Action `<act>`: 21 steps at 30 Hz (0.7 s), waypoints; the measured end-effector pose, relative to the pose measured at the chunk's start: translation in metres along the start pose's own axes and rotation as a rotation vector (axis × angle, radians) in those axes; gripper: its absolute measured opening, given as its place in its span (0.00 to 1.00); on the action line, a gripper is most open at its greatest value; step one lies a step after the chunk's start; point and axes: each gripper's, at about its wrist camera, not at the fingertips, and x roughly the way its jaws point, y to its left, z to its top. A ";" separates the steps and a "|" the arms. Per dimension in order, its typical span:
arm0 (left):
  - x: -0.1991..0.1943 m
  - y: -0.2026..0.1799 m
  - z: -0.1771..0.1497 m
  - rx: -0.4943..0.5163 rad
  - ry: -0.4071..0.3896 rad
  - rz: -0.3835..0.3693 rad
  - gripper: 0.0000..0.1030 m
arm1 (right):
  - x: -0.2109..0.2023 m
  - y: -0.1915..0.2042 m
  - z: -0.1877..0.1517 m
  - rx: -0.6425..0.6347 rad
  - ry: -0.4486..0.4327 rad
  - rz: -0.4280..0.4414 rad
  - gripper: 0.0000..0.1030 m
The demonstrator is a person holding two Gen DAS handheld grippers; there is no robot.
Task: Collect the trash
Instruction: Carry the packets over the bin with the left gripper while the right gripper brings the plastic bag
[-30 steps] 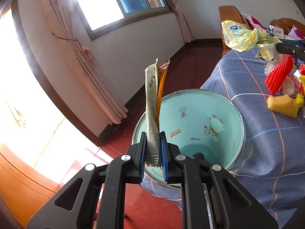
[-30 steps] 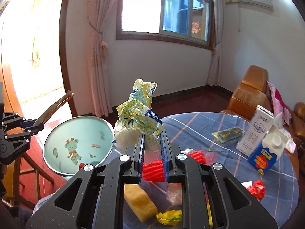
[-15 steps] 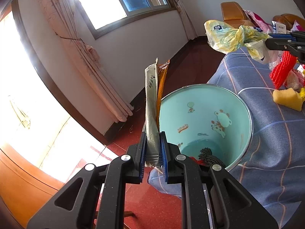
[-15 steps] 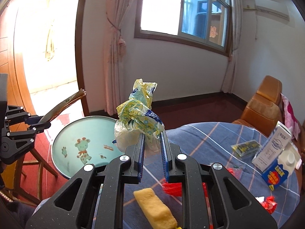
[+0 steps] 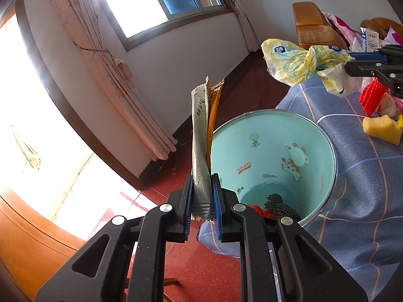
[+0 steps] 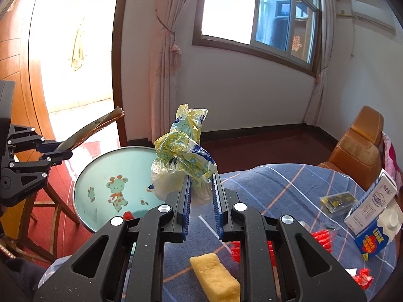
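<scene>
Trash lies on the bench [image 6: 289, 176]: a yellow sponge [image 6: 214, 276], red netting [image 6: 320, 236] and a milk carton [image 6: 375, 229]. The left gripper [image 5: 202, 196] clamps two long wrappers [image 5: 200, 138] beside the bin [image 5: 325, 136], and the right gripper [image 6: 201, 201] pinches a yellow plastic bag [image 6: 183, 156]. Compared with a second ago, the bag is nearer to the bin. Inside the bin are red scraps [image 5: 259, 210] and a dark netted piece [image 5: 279, 205].

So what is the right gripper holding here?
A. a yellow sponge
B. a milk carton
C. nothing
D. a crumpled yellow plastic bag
D: the right gripper is shut on a crumpled yellow plastic bag, while the sponge and milk carton lie on the table.
</scene>
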 end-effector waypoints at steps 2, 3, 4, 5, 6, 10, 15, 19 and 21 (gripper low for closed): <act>0.000 0.000 0.000 0.002 -0.001 -0.002 0.14 | 0.001 0.003 0.000 -0.011 0.003 0.009 0.17; 0.000 -0.001 0.000 0.002 -0.001 -0.003 0.14 | 0.001 0.005 0.000 -0.016 0.005 0.010 0.17; 0.000 0.000 0.000 0.002 -0.001 -0.004 0.14 | 0.002 0.006 0.000 -0.022 0.007 0.010 0.17; 0.000 0.000 0.000 0.002 0.000 -0.004 0.14 | 0.002 0.007 0.000 -0.024 0.007 0.011 0.17; 0.001 -0.001 -0.001 0.003 0.001 -0.005 0.14 | 0.002 0.007 0.000 -0.026 0.008 0.012 0.17; 0.002 -0.001 -0.001 0.005 0.005 -0.009 0.14 | 0.002 0.009 0.000 -0.025 0.008 0.014 0.17; 0.003 -0.002 -0.001 0.008 0.007 -0.014 0.14 | 0.002 0.008 -0.001 -0.024 0.010 0.012 0.17; 0.004 0.000 -0.001 0.007 0.007 -0.018 0.14 | 0.002 0.009 -0.001 -0.025 0.012 0.013 0.17; 0.004 0.001 -0.002 0.007 0.008 -0.020 0.14 | 0.002 0.011 0.000 -0.029 0.013 0.013 0.17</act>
